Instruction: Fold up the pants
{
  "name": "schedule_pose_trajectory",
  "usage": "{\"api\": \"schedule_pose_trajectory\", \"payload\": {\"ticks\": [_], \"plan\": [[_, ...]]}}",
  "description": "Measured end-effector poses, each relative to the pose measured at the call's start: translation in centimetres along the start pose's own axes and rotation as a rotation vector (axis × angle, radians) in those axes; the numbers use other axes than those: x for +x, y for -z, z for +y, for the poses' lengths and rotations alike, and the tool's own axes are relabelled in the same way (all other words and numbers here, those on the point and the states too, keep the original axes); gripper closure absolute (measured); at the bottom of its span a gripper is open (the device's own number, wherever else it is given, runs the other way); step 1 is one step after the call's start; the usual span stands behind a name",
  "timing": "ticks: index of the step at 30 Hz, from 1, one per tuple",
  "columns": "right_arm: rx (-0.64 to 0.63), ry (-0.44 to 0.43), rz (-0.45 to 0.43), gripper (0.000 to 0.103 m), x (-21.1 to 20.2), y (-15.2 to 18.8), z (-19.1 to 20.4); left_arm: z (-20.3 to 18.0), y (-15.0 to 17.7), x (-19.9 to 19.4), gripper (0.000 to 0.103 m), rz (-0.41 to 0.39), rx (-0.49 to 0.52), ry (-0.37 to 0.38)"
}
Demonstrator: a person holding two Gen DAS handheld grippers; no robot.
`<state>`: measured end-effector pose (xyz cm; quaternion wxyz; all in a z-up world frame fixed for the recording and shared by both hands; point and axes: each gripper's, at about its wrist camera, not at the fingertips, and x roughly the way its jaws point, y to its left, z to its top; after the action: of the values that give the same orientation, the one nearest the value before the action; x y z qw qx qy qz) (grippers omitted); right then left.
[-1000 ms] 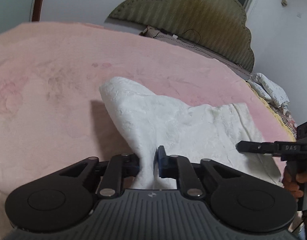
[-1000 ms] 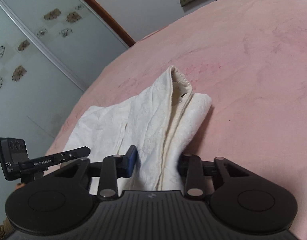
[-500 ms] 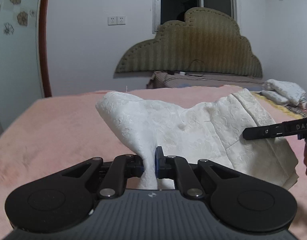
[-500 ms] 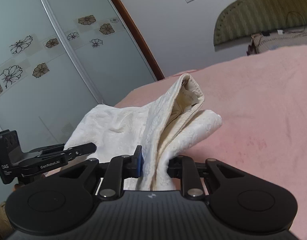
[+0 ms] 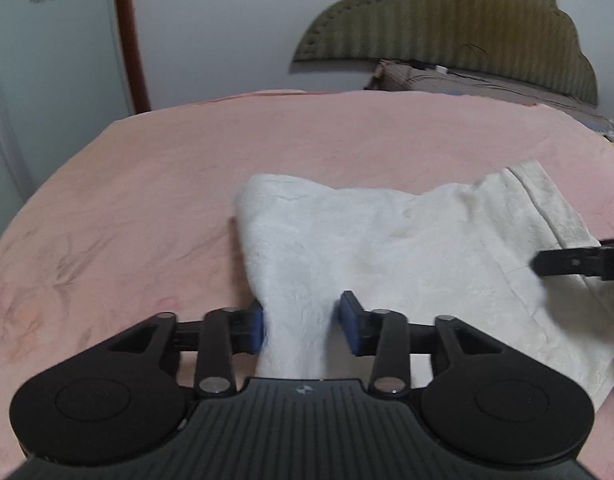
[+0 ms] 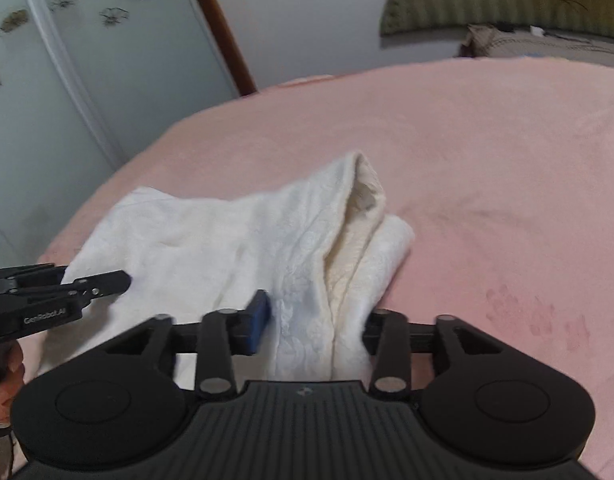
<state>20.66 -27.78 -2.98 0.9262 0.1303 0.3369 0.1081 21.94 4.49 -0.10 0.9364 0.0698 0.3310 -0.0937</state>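
1. Left tongs [image 5: 303, 322]: jaws are opening, a bunched corner of the white pants [image 5: 407, 260] sits between them. The cloth brushes the left pad, the right pad stands clear, so no real grip.
2. Pants spread ahead and to the right of the left tongs, on the pink blanket [image 5: 147, 200], folded over into a thick stack.
3. Right tongs [image 6: 313, 322]: jaws are opening too, with the layered edge of the pants [image 6: 235, 248] between them. The blue left pad is just off the cloth; the right pad is hidden behind the fold, cannot tell if it touches.
4. Judged step: letting go after a fold.
5. Risk: cloth snags on a pad as the tongs pull away and drags the top layer out of line. Cause: jaws only partway apart, fabric bunched in the gap.
6. Risk: the raised hem beyond the right tongs, standing open, may spring or slump and undo the fold.
7. Edges: the bed edge curves away far left of the left tongs, with a wardrobe door [image 6: 47, 100] beyond. The headboard [image 5: 467, 32] is well ahead.
8. Room: bare blanket ahead and right of the right tongs, plenty of space to slide or fold again. The person's hand [image 6: 5, 384] shows at the far left of the right view.
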Motion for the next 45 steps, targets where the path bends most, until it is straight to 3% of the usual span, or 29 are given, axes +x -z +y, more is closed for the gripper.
{"api": "schedule_pose_trajectory", "payload": {"ticks": [2, 4, 6, 7, 8, 10, 12, 14, 16, 19, 22, 24, 28, 31, 36, 45], "plan": [[0.006, 0.009, -0.016, 0.055, -1.4, 0.5, -0.6, 0.7, -0.2, -1.8, 0.049, -0.055, 0.02, -0.048], [-0.054, 0.103, -0.076, 0.055, -3.7, 0.5, -0.3, 0.9, -1.0, -3.1, 0.042, -0.103, 0.056, -0.099], [-0.159, 0.234, -0.176, 0.053, -5.4, -0.1, 1.4, 0.4, -2.5, -3.2, 0.024, -0.111, 0.064, -0.074], [-0.209, 0.238, -0.202, 0.053, -5.5, -0.7, 2.3, -0.3, -3.3, -2.7, 0.008, -0.089, 0.075, -0.047], [-0.247, 0.202, -0.205, 0.053, -5.1, -1.3, 3.3, -1.1, -3.7, -2.3, 0.005, -0.079, 0.084, -0.044], [-0.285, 0.121, -0.173, 0.054, -3.4, -2.2, 5.3, -2.7, -3.8, -1.2, 0.006, -0.082, 0.113, -0.072], [-0.329, 0.095, -0.12, 0.055, -0.5, -2.4, 6.9, -4.0, -3.3, 0.9, 0.006, -0.03, 0.144, -0.119], [-0.343, 0.183, -0.029, 0.056, 2.8, -2.2, 7.2, -4.0, -2.6, 3.5, 0.006, 0.06, 0.133, -0.157], [-0.345, 0.234, -0.005, 0.056, 4.3, -1.7, 6.9, -3.3, -2.1, 4.0, 0.006, 0.071, 0.1, -0.153], [-0.313, 0.268, -0.04, 0.056, 2.0, -0.9, 7.7, -2.7, -1.6, 2.7, 0.008, 0.044, 0.076, -0.172], [-0.31, 0.182, -0.086, 0.055, -1.3, 0.4, 9.0, -3.1, -0.9, 0.9, 0.008, 0.023, 0.079, -0.211], [-0.305, 0.126, -0.082, 0.055, -2.5, 1.5, 9.5, -3.3, -0.2, -0.6, 0.007, 0.002, 0.062, -0.191], [-0.331, 0.159, -0.009, 0.055, -0.6, 3.5, 8.7, -4.0, 0.9, 0.1, 0.006, 0.028, 0.057, -0.205], [-0.248, 0.136, -0.021, 0.055, -0.9, 3.8, 7.6, -3.9, 1.2, -0.6, 0.007, 0.013, 0.025, -0.207], [-0.223, 0.101, -0.063, 0.054, -3.9, 5.3, 8.6, -4.3, 1.9, -1.8, 0.006, 0.022, -0.008, -0.199], [-0.241, 0.147, -0.106, 0.053, -3.0, 7.3, 9.1, -4.8, 2.6, -1.8, 0.001, 0.015, -0.013, -0.22]]}}
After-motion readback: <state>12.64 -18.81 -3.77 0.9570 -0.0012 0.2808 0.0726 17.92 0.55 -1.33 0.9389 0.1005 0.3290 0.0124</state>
